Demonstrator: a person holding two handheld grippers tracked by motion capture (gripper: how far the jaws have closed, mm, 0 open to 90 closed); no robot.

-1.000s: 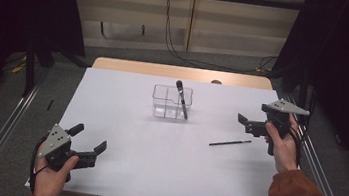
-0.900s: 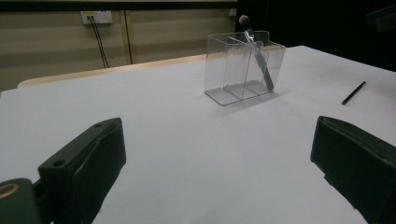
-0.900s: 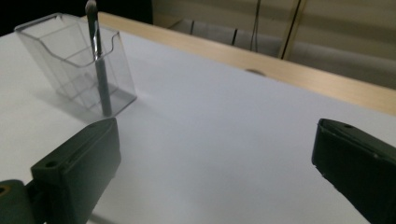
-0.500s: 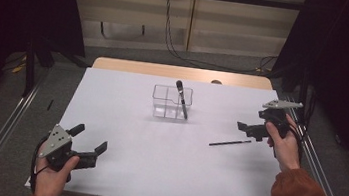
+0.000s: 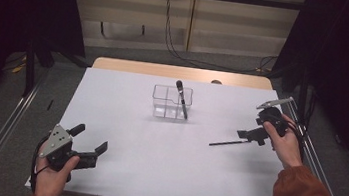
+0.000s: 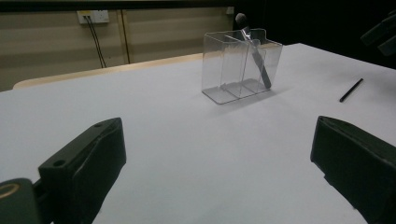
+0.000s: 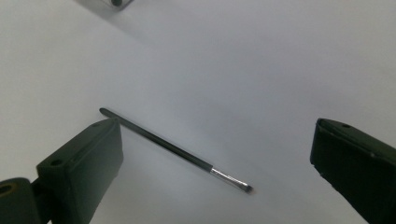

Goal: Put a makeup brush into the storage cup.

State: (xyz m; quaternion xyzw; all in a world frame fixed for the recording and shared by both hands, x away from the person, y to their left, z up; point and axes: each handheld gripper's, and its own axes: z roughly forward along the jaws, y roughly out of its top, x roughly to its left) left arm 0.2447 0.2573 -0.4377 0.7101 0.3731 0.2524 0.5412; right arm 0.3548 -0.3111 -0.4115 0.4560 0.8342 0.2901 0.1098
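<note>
A thin black brush (image 5: 227,143) (image 7: 177,151) lies flat on the white table (image 5: 153,176), right of centre. My right gripper (image 5: 251,136) (image 7: 217,154) hovers open just above the brush's right end, its silver ferrule and tip lying between the jaws. A clear divided box (image 5: 172,102) (image 6: 240,65) stands at the table's middle back, with a larger dark-headed brush (image 5: 181,99) (image 6: 254,51) leaning in it. My left gripper (image 5: 90,138) (image 6: 219,154) rests open near the front left edge, nothing between its jaws.
The white table's wooden far edge (image 5: 180,72) borders a wall with hanging cables (image 5: 171,27). Metal rails (image 5: 2,127) run along both sides. The other gripper (image 6: 383,35) appears far right in the left gripper view.
My right gripper has dropped and moved toward the thin brush's right end. The left gripper has hardly shifted.
</note>
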